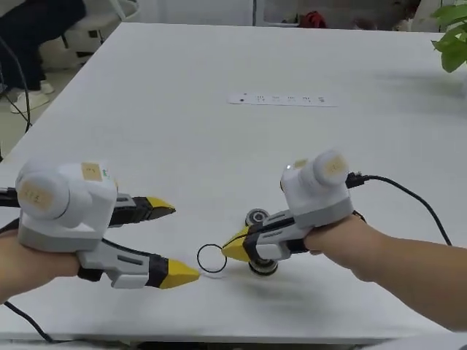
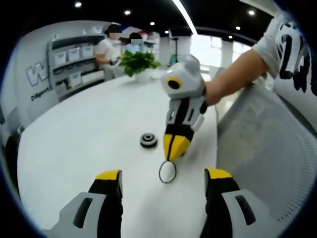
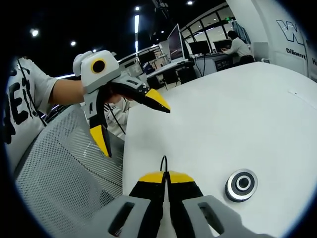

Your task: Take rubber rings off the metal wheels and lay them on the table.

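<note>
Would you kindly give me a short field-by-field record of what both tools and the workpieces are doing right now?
left tool: open, holding nothing
right tool: shut on rubber ring
rubber ring: off the wheels, pinched at one edge, low at the table
metal wheels: two on the table; far wheel beyond the right tool, near wheel partly hidden under it

My table (image 1: 219, 131) is smooth, matt white. The wheel (image 3: 241, 185), at three o'clock from my right gripper (image 3: 166, 173), is shiny metal; the ring (image 1: 211, 258) dull black rubber.
</note>
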Available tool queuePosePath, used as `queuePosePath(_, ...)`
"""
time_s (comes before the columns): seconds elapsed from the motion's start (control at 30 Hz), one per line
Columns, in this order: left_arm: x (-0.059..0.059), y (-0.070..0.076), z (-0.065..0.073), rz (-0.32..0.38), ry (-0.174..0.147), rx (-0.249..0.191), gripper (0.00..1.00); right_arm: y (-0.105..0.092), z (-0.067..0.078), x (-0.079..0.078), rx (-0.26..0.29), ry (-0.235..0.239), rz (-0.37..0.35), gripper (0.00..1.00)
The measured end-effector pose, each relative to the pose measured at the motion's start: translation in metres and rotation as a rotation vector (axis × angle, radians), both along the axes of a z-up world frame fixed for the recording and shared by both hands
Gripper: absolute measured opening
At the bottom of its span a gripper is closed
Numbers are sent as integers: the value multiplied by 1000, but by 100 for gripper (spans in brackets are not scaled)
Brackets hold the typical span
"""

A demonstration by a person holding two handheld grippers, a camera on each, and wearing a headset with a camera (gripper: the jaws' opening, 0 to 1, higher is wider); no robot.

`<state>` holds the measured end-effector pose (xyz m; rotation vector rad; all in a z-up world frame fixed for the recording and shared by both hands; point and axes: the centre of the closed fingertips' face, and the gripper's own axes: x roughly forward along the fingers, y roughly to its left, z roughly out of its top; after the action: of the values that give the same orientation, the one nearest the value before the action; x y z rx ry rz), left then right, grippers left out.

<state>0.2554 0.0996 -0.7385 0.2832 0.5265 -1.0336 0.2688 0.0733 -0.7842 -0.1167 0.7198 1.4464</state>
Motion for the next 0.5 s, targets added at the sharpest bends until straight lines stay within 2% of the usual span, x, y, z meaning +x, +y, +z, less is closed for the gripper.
queuePosePath(0.27, -1, 2, -2, 0, 4, 9, 68, 0, -6, 1, -24, -19, -4, 1)
queuePosePath(0.5, -1, 0, -4, -2, 7, 13, 68, -3, -7, 3, -36, -37, -10, 13)
